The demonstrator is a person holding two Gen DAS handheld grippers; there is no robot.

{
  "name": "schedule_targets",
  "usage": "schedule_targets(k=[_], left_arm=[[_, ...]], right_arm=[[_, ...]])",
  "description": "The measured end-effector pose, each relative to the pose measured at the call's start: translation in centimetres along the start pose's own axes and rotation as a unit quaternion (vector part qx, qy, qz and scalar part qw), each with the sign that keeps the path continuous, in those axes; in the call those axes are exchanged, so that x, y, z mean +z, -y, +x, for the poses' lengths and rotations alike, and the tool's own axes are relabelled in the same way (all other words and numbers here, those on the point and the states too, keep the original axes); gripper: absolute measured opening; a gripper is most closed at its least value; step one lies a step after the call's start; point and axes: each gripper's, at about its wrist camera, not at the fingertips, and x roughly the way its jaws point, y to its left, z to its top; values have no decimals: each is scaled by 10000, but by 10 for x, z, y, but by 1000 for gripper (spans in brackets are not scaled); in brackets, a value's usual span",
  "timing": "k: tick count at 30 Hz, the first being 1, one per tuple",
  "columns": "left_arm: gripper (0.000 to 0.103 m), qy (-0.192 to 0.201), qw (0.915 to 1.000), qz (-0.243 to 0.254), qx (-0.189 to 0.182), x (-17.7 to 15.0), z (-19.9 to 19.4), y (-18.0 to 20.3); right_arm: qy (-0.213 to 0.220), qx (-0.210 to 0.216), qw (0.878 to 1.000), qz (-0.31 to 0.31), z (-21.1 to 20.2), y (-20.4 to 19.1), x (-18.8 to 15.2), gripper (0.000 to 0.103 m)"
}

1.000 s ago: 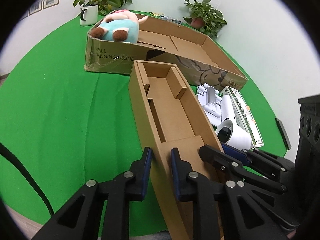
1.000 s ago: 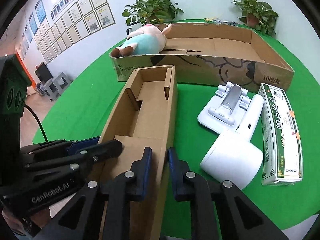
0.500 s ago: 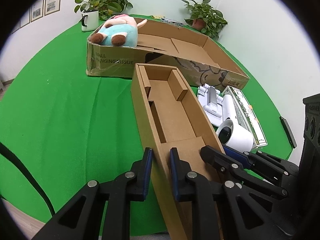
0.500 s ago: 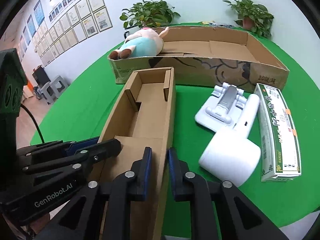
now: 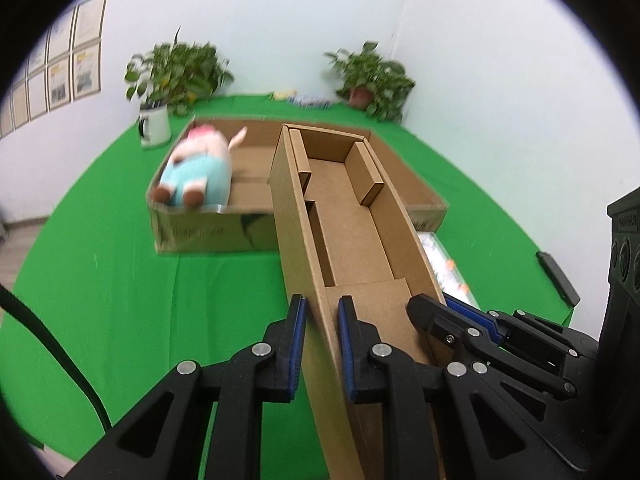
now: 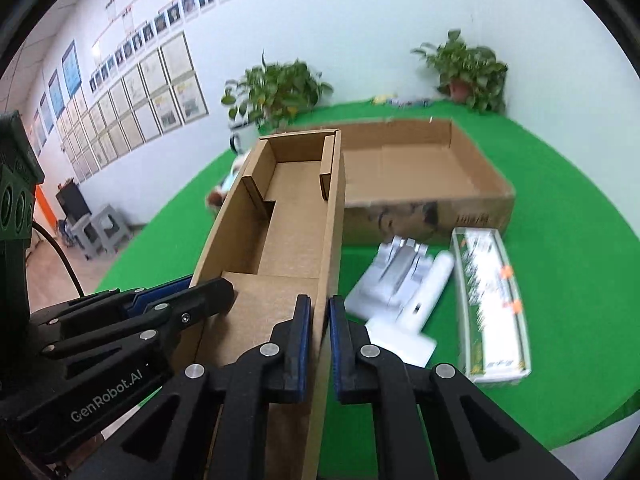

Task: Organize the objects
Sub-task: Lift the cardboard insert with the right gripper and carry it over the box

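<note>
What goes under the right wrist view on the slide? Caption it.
Right gripper and left gripper clamp opposite walls of the narrow cardboard box over the green table.

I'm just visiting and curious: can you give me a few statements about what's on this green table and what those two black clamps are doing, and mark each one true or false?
1. Both clamps grip the long narrow cardboard box: the left gripper on one side wall, the right gripper on the other. True.
2. The plush toy lies inside the narrow box. False: it lies in the wide shallow cardboard tray behind.
3. The narrow box holds a white gadget. False: it looks empty; the white device lies on the green tablecloth.
4. A green-and-white carton lies beside the white device. True.
</note>
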Motion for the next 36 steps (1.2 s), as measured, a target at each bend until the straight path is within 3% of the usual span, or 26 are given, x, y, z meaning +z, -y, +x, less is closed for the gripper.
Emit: schedule_targets(k=[13,24,36], left_arm=[[15,725,9972,163,-124,63,-18,5],[14,1100,9934,326,-40,119,-15,-2],[14,1068,9939,241,125,219,8,-31]], right_arm=[[791,-242,9961,-316,-39,-15,66,7],[1129,-347,9922,-389,-48,-22,124,7],[1116,-173,9920,-573,1,-18,257,7]])
